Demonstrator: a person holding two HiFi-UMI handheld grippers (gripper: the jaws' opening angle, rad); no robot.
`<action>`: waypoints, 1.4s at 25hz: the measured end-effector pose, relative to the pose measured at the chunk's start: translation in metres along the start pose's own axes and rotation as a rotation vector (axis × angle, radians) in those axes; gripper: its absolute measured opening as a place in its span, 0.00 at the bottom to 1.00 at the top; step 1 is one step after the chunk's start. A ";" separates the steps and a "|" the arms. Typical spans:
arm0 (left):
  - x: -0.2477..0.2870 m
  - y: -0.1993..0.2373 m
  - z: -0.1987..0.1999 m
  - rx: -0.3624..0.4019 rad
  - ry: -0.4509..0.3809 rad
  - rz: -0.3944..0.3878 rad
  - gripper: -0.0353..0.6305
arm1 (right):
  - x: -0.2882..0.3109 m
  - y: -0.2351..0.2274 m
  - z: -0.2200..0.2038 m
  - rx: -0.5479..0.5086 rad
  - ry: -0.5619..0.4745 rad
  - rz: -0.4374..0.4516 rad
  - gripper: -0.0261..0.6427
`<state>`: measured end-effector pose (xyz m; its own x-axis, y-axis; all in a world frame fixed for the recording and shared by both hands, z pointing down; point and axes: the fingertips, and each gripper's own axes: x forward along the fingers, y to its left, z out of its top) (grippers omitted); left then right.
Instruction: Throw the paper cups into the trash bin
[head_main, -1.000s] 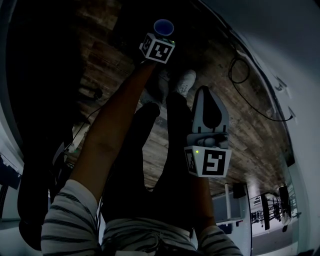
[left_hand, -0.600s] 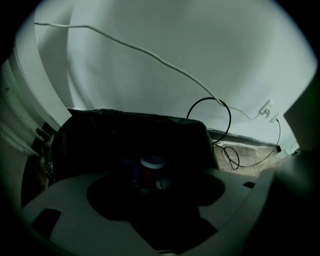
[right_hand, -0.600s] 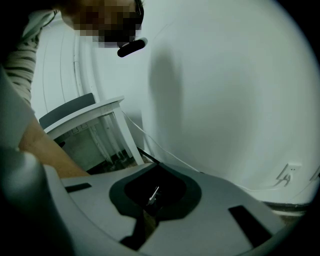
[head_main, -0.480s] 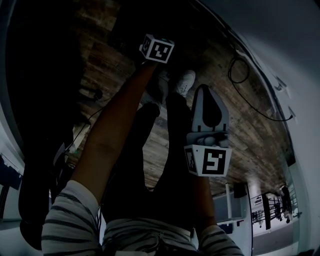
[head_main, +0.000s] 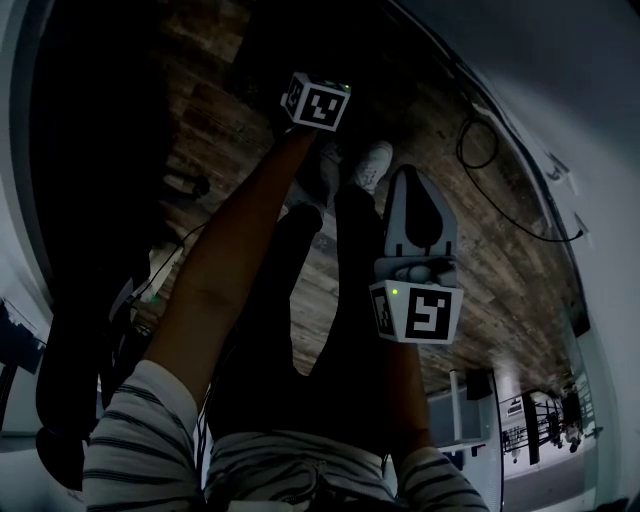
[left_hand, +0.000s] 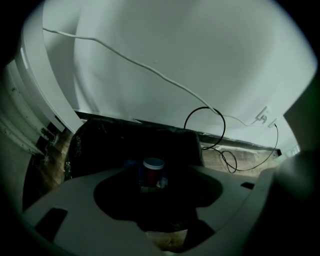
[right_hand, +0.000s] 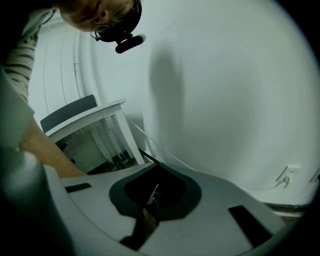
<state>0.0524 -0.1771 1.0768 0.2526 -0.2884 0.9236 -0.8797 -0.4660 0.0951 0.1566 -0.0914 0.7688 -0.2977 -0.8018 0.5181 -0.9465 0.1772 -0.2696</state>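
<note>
Fingers (left_hand: 70, 205) of our left gripper (left_hand: 155, 205) stand wide, closing on nothing; our right gripper (right_hand: 149, 200) is closed and empty. The paper cup (left_hand: 153, 172) at the left gripper's tip a second ago now stands in the black trash bin (left_hand: 100, 145), on wooden floor (head_main: 500, 250) beside a white wall (left_hand: 175, 50).

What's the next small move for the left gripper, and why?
Probably draw the left gripper back from the trash bin: its jaws are closing with nothing between them, and a paper cup already lies inside the bin.
</note>
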 end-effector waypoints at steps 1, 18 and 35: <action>-0.005 0.000 0.002 -0.002 -0.004 0.001 0.46 | -0.001 0.001 0.003 -0.002 -0.003 0.000 0.05; -0.138 -0.009 0.038 -0.068 -0.098 0.013 0.31 | -0.033 0.033 0.069 -0.041 -0.020 0.028 0.05; -0.286 -0.006 0.068 -0.208 -0.221 0.024 0.24 | -0.070 0.076 0.134 -0.079 -0.035 0.041 0.05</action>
<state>0.0127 -0.1490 0.7865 0.2919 -0.4830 0.8255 -0.9444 -0.2819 0.1691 0.1221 -0.0982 0.6037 -0.3332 -0.8121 0.4789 -0.9409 0.2538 -0.2243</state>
